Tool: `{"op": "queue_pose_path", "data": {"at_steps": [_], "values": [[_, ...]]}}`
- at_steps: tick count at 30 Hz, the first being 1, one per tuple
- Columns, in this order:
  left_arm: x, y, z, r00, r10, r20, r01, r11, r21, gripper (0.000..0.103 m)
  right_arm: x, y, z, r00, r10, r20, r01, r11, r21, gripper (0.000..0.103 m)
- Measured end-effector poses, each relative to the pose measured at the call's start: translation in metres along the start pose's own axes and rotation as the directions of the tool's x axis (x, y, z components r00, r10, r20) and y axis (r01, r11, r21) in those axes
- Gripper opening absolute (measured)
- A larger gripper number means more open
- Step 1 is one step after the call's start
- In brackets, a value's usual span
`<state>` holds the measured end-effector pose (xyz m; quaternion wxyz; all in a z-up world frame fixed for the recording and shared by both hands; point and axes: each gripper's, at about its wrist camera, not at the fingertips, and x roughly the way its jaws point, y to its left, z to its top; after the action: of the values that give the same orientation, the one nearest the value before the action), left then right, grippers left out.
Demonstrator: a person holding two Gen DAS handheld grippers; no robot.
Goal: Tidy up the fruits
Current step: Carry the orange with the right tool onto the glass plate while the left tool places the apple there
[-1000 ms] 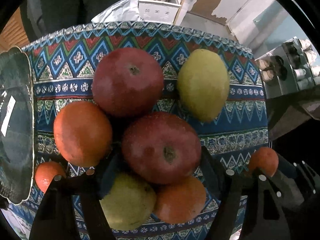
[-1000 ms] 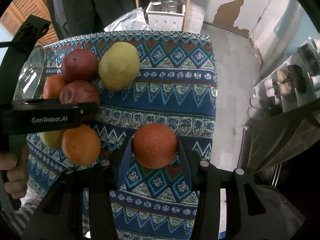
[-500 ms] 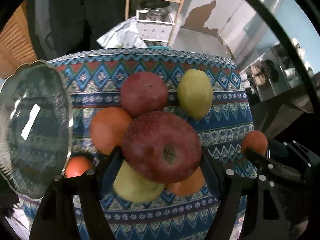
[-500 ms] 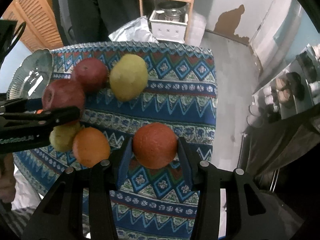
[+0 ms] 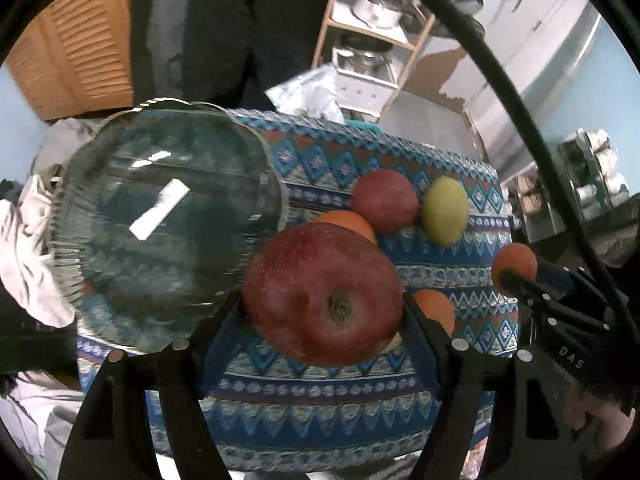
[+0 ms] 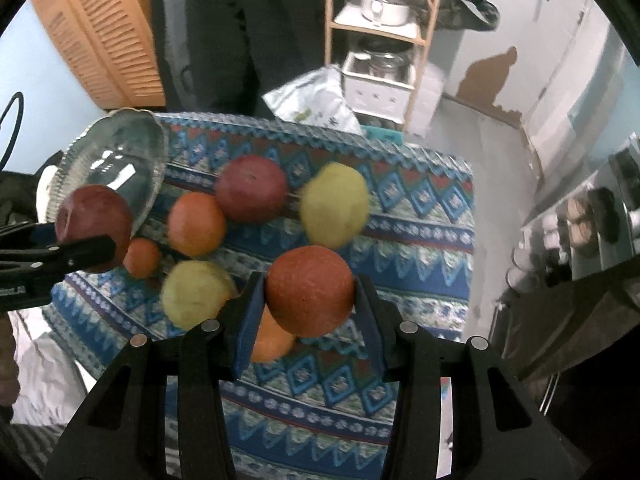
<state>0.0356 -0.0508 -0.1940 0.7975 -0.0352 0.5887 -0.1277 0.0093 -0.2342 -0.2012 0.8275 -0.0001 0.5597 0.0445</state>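
Patterned tablecloth [image 6: 420, 208], loose fruit, glass bowl [image 5: 100, 208] at its left end. Left gripper [image 5: 322, 316], clamped on red apple [image 5: 322, 294], is nearer the bowl, which lies up-left of its fingers. Right gripper [image 6: 310, 304], clamped on orange [image 6: 310, 290], hangs mid-table.

The cloth [image 6: 420, 216] you see draped over the surface is woven fabric, matt, with a zigzag pattern. At ten o'clock in your right wrist view the dish [image 6: 108, 160] is clear ribbed glass, glossy with bright glints. The red apple [image 5: 324, 292] in your left hand-held gripper [image 5: 320, 320] has a smooth, slightly shiny skin. The orange [image 6: 310, 290] in your right hand-held gripper [image 6: 308, 308] looks dull and pebbled. Both grippers are matt black plastic with metal screws. The louvred door [image 6: 104, 40] at eleven o'clock is wood.
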Motion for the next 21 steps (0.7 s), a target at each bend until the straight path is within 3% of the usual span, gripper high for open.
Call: {"op": "queue_pose_path", "data": {"at_steps": [11, 21], "values": [[-0.021, 0.061, 0.001, 0.997, 0.065, 0.043, -0.061, 0.995, -0.081, 0.077, 0.007, 0.066, 0.03, 0.997, 0.076, 0.02, -0.074, 0.993, -0.095, 0.044], [0.0, 0.111, 0.004, 0.994, 0.11, 0.018, -0.107, 0.987, -0.118, 0.077, 0.039, 0.126, 0.06, 0.984, 0.179, -0.025, -0.18, 0.968, -0.172, 0.044]]}}
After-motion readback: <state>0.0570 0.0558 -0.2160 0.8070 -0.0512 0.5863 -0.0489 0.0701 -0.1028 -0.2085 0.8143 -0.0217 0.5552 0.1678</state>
